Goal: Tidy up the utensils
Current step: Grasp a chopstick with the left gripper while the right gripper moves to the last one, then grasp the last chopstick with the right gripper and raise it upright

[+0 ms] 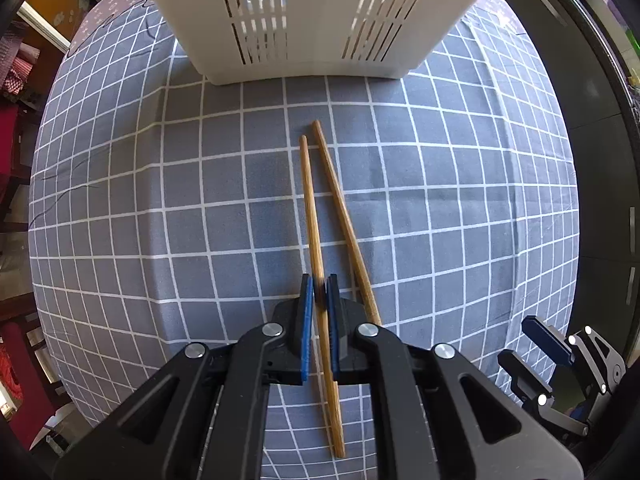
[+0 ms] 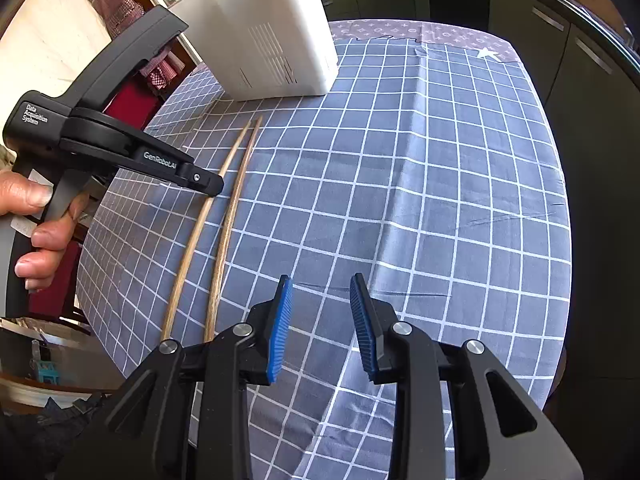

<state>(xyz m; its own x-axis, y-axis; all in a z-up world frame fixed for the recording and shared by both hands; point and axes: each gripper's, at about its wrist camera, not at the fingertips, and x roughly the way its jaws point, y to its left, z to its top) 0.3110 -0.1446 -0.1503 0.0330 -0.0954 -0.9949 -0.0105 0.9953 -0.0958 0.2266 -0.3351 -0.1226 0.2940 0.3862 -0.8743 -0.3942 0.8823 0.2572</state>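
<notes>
Covering the tabletop (image 1: 168,208) is a grey-blue cloth with a white grid; its far edge carries a brownish band with a small white pattern. Dark cabinet fronts with bar handles (image 2: 592,56) run along the right side of the room. On the left side, red furniture and checked fabric show past the table edge.

White slotted bin (image 1: 320,20) stands upright at the far end of the tabletop, vertical slits in its near wall. What it holds cannot be made out.

Two wooden chopsticks lie on the cloth in front of the bin, apart from it, near the left edge of the tabletop as the right wrist view shows it. They run roughly lengthwise, closer together at the far tips and spreading toward the near ends.

Left hand-held gripper (image 1: 319,292) points down at the cloth. Its blue pads are drawn together on the left chopstick (image 1: 310,200), clamping it along the near half of its length. The stick is slightly blurred at the pinch. Right chopstick (image 1: 340,208) lies just beside the right finger, not gripped. In the right wrist view a hand (image 2: 36,224) wraps the left tool's handle.

Right hand-held gripper (image 2: 320,312) hangs over bare cloth, to the right of the chopsticks, jaws partly apart with nothing between the blue ribbed pads (image 2: 280,332).
</notes>
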